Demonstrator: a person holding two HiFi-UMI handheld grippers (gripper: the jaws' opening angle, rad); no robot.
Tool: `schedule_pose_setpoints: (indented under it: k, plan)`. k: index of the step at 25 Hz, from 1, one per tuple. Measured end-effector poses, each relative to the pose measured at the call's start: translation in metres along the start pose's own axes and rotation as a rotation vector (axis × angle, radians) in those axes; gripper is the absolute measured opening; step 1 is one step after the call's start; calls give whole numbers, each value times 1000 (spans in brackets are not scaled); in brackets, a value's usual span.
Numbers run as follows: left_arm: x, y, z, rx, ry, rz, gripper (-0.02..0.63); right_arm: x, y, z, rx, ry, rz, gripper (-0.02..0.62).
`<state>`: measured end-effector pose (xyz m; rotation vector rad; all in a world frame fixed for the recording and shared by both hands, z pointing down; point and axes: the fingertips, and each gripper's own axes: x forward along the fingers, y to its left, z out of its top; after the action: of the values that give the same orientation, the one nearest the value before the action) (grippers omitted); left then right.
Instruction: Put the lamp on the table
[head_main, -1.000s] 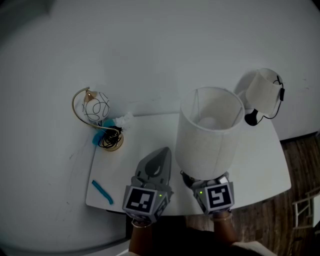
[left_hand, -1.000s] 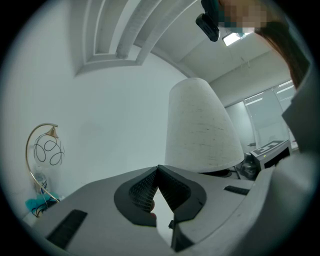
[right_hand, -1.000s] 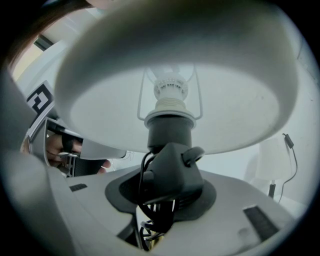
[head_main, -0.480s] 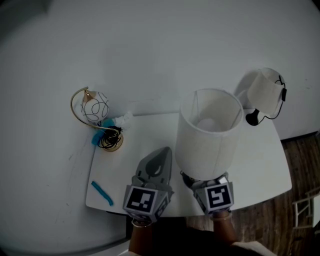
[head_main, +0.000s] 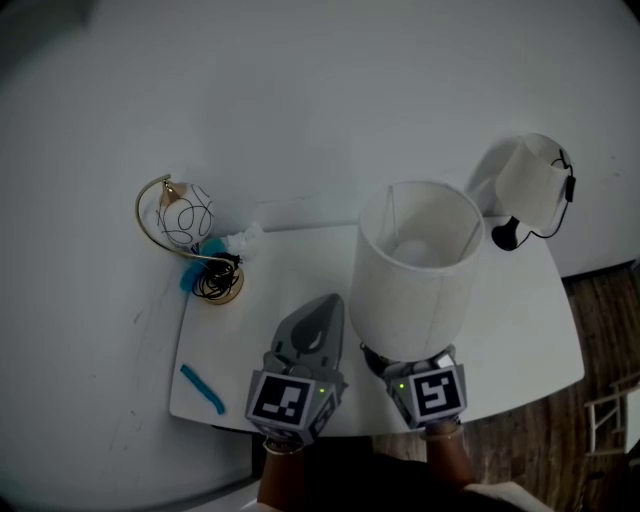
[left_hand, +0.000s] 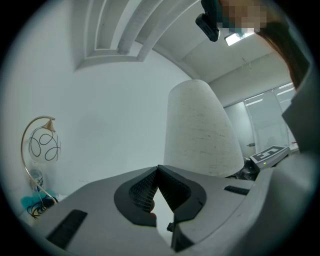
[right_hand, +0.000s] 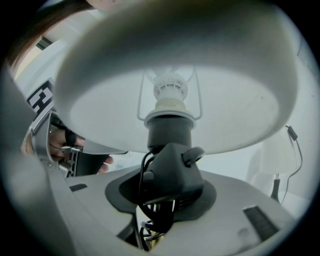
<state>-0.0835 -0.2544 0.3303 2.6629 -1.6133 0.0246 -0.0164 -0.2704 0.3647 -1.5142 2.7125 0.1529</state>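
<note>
The right gripper (right_hand: 169, 192) pinches the black neck of the lamp (head_main: 415, 265), a tall one with a big white round cloth shade, just under the bulb holder. A black cord (right_hand: 150, 220) bunches up between its jaws too. The lamp stands straight up, right above this gripper, over the near edge of the white table (head_main: 520, 330). Its foot is hidden, so I cannot tell if it touches the table. The left gripper (left_hand: 157, 171) is just beside the lamp, on its left. Its jaws are pressed together with nothing in them. Farther off on the table are a gold curved lamp with a wire ball (head_main: 185, 215), a blue strip (head_main: 203, 388) and a small white lamp (head_main: 535, 180).
</note>
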Motion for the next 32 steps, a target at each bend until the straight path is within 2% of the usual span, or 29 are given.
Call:
schedule_pose_setpoints:
  k: [32]
  plan:
    - [13,13,-13,-12,28,14,-8,15,-7,-26,37,1,12,143]
